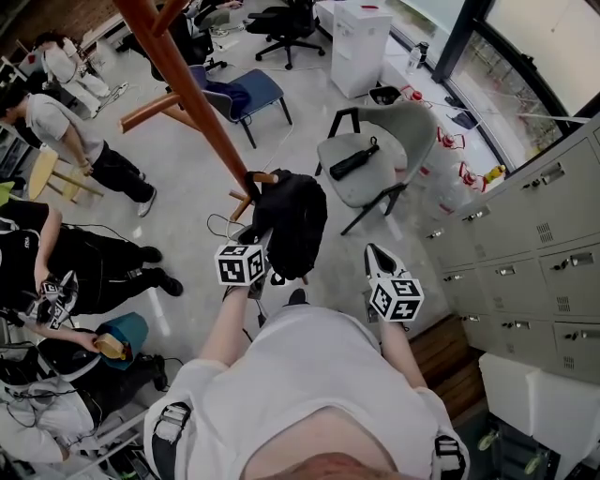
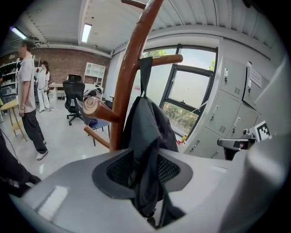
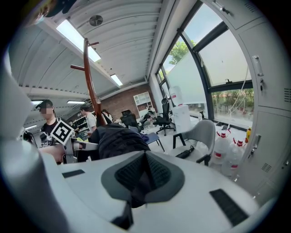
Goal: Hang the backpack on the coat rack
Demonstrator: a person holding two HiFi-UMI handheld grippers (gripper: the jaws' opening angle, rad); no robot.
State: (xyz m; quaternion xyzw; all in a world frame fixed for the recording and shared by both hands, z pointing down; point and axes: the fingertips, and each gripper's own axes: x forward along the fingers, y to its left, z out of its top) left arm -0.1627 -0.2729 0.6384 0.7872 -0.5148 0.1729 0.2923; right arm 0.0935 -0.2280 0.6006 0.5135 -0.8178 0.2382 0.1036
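Left fingers (image 2: 117, 172) parted around backpack (image 2: 148, 136) hanging on coat rack (image 2: 125, 86); right fingers (image 3: 128, 175) closed, empty, apart from it.

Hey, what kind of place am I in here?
Probably an office or lab workroom: grey metal lockers line one wall, a black swivel office chair stands further off, and tall windows run along the side.

The operator wears a white short-sleeved T-shirt (image 1: 309, 375) and dark, grey-buckled shoulder straps (image 1: 169, 424); the left gripper (image 1: 257, 236) and right gripper (image 1: 373, 249) are light grey, with black mesh pads (image 2: 119, 170) and black-and-white square-marker cubes (image 1: 241, 264).
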